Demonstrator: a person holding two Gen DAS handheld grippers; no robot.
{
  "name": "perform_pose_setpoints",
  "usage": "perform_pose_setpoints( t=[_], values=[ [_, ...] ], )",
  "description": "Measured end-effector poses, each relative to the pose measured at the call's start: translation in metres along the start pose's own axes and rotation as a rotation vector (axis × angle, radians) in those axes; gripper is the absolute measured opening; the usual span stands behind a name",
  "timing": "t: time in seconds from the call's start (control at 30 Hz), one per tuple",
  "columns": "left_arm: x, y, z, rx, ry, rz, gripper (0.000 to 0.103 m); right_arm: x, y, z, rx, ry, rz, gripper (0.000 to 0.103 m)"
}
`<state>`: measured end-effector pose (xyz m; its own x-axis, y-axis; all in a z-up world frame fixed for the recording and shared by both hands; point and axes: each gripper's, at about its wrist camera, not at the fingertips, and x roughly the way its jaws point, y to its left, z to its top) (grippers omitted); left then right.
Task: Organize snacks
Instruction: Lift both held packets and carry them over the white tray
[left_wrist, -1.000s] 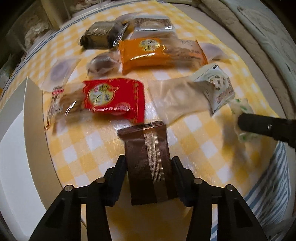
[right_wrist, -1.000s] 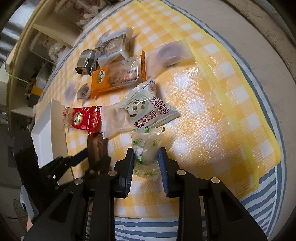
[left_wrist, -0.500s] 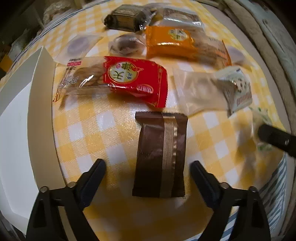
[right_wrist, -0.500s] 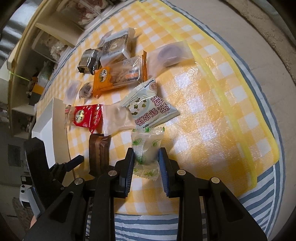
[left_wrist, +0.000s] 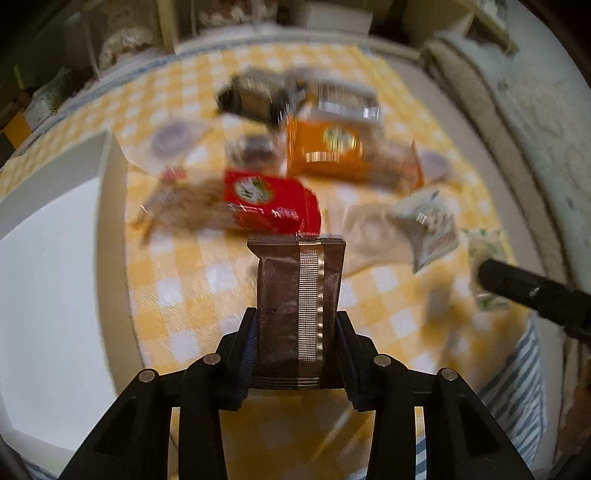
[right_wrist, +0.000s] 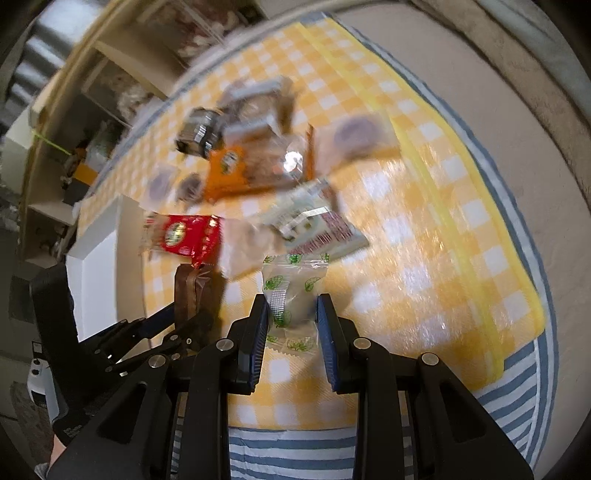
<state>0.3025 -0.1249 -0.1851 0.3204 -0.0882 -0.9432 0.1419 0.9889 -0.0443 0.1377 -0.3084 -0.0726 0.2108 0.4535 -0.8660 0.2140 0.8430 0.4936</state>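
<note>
A brown snack packet (left_wrist: 299, 295) with a gold stripe stands between the pads of my left gripper (left_wrist: 295, 332). The jaws are closing and the pads press on the packet's lower half, holding it just above the yellow checked cloth (left_wrist: 192, 280). The right wrist view shows the same packet (right_wrist: 192, 291) at the left. My right gripper (right_wrist: 291, 314) is shut on a clear sweet wrapper with green leaf prints (right_wrist: 291, 284), near the cloth's front edge. One right gripper finger (left_wrist: 532, 291) reaches in from the right in the left wrist view.
A white tray (left_wrist: 48, 277) lies along the cloth's left side. Behind the held packet lie a red packet (left_wrist: 269, 203), an orange packet (left_wrist: 325, 151), a translucent pouch (left_wrist: 365, 229), a white-green packet (left_wrist: 428, 225) and several more. Shelves stand beyond the cloth.
The left jaws opened wide around the brown packet lying on the cloth, then closed on it and lifted it. The right gripper kept its hold on the leaf-print wrapper.
</note>
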Motion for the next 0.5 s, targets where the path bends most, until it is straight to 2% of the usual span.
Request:
perform_pose_setpoints(
  t=[0.2, 0.27, 0.33, 0.4, 0.43, 0.5],
  values=[
    [-0.064, 0.005, -0.01, -0.038, -0.132, -0.027, 0.039, -0.019, 0.02, -0.003, -0.058, -0.097, 0.009, 0.027],
    [-0.065, 0.026, -0.02, -0.049, -0.16, -0.039, 0.039, -0.026, 0.028, -0.005, -0.082, -0.133, 0.008, 0.027],
    [-0.09, 0.02, -0.024, -0.059, -0.183, -0.042, 0.039, -0.031, 0.035, -0.005, -0.105, -0.162, 0.006, 0.027],
    [-0.1, 0.034, -0.033, -0.067, -0.21, -0.04, 0.039, -0.04, 0.045, -0.008, -0.148, -0.204, -0.003, 0.027],
    [-0.103, 0.037, -0.021, -0.07, -0.222, -0.037, 0.039, -0.045, 0.051, -0.009, -0.173, -0.23, -0.007, 0.027],
    [-0.107, 0.053, -0.034, -0.085, -0.25, -0.034, 0.039, -0.051, 0.059, -0.012, -0.201, -0.265, -0.002, 0.027]
  ],
)
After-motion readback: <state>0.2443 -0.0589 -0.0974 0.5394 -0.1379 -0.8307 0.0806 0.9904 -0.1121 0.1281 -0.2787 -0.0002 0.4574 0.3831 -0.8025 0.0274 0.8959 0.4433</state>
